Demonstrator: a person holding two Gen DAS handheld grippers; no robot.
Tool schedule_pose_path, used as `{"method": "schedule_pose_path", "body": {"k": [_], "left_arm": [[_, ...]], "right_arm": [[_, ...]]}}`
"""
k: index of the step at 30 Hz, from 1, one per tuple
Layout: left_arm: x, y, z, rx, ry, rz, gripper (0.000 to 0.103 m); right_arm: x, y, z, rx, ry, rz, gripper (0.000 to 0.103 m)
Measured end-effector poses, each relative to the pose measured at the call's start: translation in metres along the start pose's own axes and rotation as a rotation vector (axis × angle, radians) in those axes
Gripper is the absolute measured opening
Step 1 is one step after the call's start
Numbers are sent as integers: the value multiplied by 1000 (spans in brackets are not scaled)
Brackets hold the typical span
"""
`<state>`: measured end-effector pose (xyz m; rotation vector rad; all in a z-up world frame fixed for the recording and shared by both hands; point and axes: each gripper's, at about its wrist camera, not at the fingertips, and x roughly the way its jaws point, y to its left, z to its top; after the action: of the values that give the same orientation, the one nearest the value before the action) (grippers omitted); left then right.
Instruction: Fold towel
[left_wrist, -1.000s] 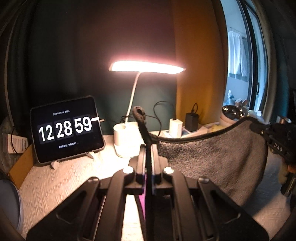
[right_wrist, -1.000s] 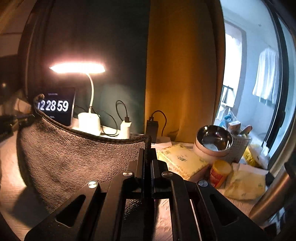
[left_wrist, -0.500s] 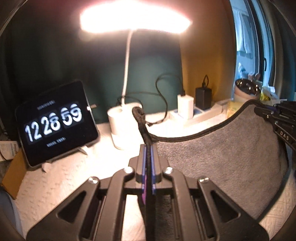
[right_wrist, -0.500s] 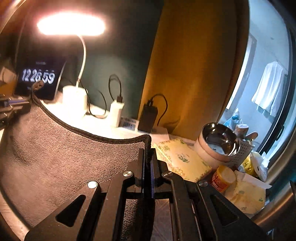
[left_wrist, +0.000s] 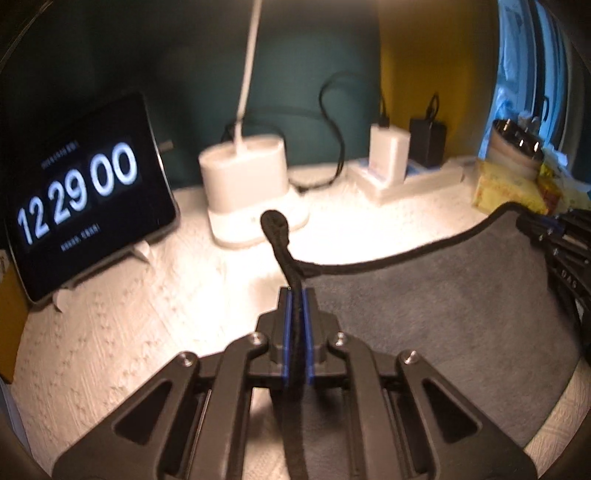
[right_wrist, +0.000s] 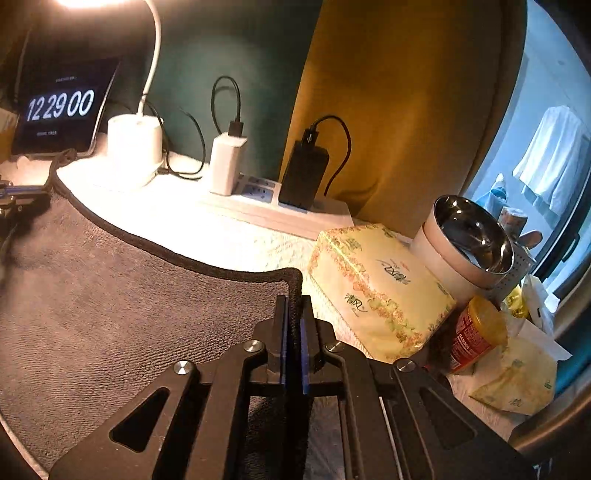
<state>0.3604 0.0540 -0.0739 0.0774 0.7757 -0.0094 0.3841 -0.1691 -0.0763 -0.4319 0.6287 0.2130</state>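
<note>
A grey towel (left_wrist: 436, 314) with a black hem hangs stretched between my two grippers above the white tablecloth. My left gripper (left_wrist: 296, 291) is shut on the towel's left corner, whose hem loop sticks up past the fingers. My right gripper (right_wrist: 293, 299) is shut on the towel's (right_wrist: 122, 314) right corner. In the left wrist view the right gripper (left_wrist: 554, 236) shows at the far right, holding the hem. In the right wrist view the left gripper (right_wrist: 18, 195) shows at the far left edge.
A tablet clock (left_wrist: 85, 199) stands at the left, a white lamp base (left_wrist: 247, 184) behind the towel, and a power strip with chargers (right_wrist: 280, 206) further right. A tissue pack (right_wrist: 376, 291), a steel bowl (right_wrist: 469, 236), a red jar (right_wrist: 476, 336) and bags crowd the right side.
Both grippers have moved forward and down toward the table's back, carrying the towel's held edge with them. The lamp head has left the top of both views. The clock changed to 12:29:00.
</note>
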Motion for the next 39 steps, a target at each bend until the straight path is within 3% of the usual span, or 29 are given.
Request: {"method": "schedule_pose_path", "body": {"k": [6, 11, 13, 15, 39], "left_arm": [[0, 1, 1, 12, -6, 46, 14], [-10, 7, 4, 0, -30, 54, 29], [-15, 10, 5, -11, -38, 60, 65], [-22, 12, 5, -22, -59, 64, 74], [-111, -3, -40, -84, -162, -6, 75]], "right_arm": [[9, -4, 0, 24, 47, 8, 8], [12, -13, -2, 84, 73, 51, 32], [13, -14, -3, 96, 78, 61, 35], [11, -15, -4, 99, 78, 58, 38], [-70, -10, -13, 135, -43, 99, 42]]}}
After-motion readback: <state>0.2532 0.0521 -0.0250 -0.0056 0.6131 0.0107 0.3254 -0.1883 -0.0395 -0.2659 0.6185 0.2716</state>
